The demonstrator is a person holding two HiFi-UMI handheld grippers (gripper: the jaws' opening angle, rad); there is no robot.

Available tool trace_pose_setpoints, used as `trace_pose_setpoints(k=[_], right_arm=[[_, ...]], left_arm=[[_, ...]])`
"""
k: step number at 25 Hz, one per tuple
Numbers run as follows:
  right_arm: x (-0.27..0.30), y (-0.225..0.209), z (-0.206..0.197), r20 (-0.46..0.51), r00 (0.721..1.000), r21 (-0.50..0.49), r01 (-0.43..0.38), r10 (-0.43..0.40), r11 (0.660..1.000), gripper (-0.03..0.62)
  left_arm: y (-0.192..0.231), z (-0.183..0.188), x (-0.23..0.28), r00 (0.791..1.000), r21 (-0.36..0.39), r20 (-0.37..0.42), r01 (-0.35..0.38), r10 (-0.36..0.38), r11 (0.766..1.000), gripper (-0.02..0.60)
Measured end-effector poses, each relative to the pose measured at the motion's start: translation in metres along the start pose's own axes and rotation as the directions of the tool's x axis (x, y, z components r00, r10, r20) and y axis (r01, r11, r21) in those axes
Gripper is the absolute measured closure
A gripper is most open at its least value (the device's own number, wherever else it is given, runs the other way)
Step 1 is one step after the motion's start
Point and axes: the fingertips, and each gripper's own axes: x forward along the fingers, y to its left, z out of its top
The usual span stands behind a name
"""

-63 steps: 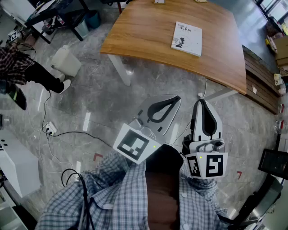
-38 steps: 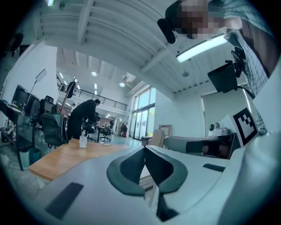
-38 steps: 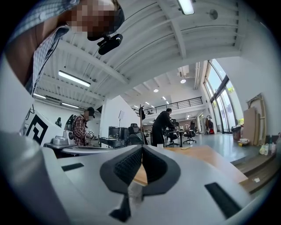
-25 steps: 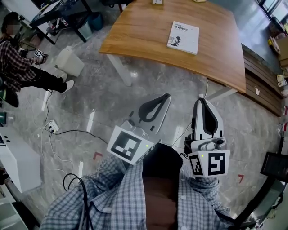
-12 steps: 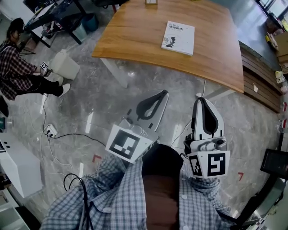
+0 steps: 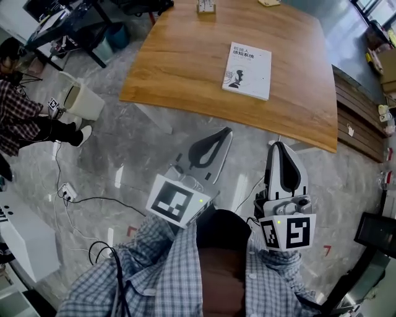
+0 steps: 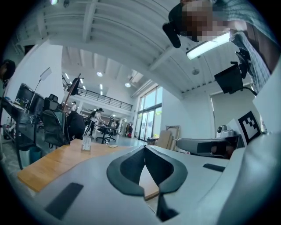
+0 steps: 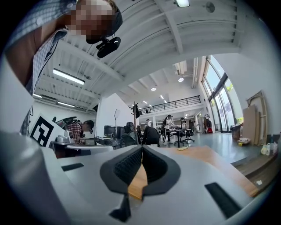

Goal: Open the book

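**Closed book on the table, both grippers held back over the floor**

The book [image 6: 246, 70] lies flat and closed on the wooden table [image 6: 179, 62], towards its near right part, with its white cover up. The cover carries a few lines of dark print at the top and a small dark figure below. The print is too small to read. A small thing [image 6: 206, 5] at the table's far edge is cut off by the frame and cannot be identified.

The left gripper [image 6: 226, 130] and the right gripper [image 6: 276, 143] are both over the grey floor [image 6: 124, 142], well short of the table and well apart from the book. In each gripper view the jaws meet at their tips and nothing sits in the gap behind them. Only a sliver of table wood shows through that gap. The book cannot be made out in either gripper view.

Each gripper carries a black-and-white marker cube [image 6: 177, 204] with no readable text. The lower arms are hidden under a checked shirt [image 6: 167, 272].

At the left edge a person [image 6: 21, 121] in a plaid top is partly cut off, next to a white bin [image 6: 80, 101]. A black cable [image 6: 99, 184] trails across the floor.
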Motion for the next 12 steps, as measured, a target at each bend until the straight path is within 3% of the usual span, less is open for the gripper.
trace_pose_setpoints(k=[12], right_arm=[[0.116,-0.037,0.01,0.008,0.996,-0.007,0.084,-0.084,0.996,0.574]], left_arm=[[0.096,0.016,0.077,0.999,-0.005,0.014,0.042,-0.042,0.999,0.574]])
